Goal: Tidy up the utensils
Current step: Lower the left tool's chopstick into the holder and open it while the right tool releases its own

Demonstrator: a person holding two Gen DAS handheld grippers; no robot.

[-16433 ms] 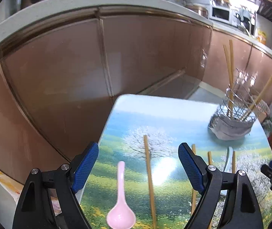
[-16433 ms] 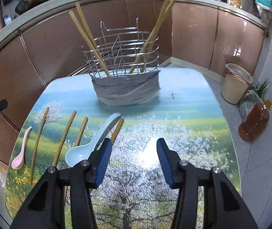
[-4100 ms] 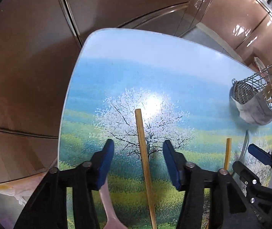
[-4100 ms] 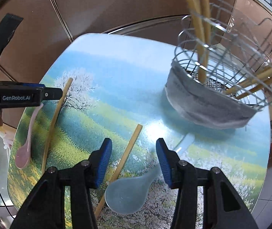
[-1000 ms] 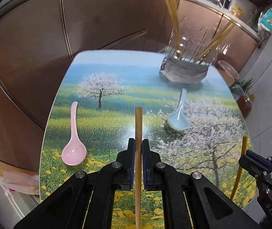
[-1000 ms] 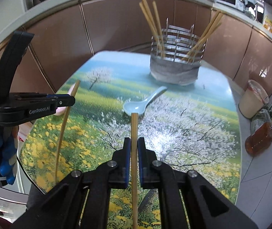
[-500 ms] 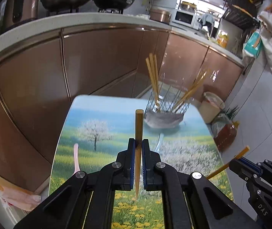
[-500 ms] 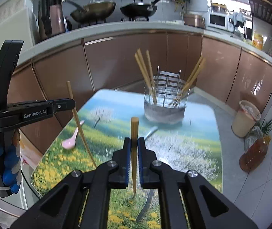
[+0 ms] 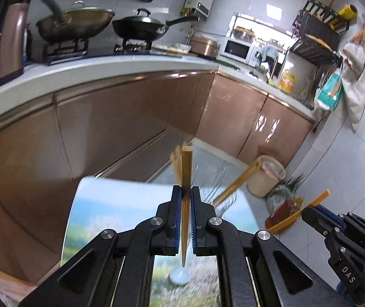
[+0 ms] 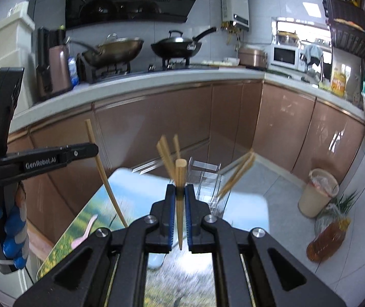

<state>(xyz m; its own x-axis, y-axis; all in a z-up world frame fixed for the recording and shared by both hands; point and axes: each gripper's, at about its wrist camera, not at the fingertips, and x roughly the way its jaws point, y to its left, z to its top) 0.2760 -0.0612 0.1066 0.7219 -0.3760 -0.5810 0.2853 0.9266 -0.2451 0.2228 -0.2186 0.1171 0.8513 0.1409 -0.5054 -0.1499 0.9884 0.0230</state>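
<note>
Chopsticks are sitting clamped upright, one chopstick (image 9: 186, 179) in the left gripper (image 9: 186, 204) and another chopstick (image 10: 180, 197) in the right gripper (image 10: 180, 204), both hovering above the table (image 9: 110, 199) near the wire holder (image 10: 208, 186).

**Wood, wire and gloss**

The chopstick (image 9: 186, 179) looks like pale matt wood, its cut end showing grain. The cabinet doors (image 9: 121, 117) are glossy copper-brown and mirror the light. The rack (image 10: 208, 181) is thin shiny wire. The table (image 9: 110, 199) top shines smooth.

Open air above table (image 10: 246, 204); upright chopsticks (image 10: 165, 154) crowding wire holder (image 10: 208, 179)
</note>
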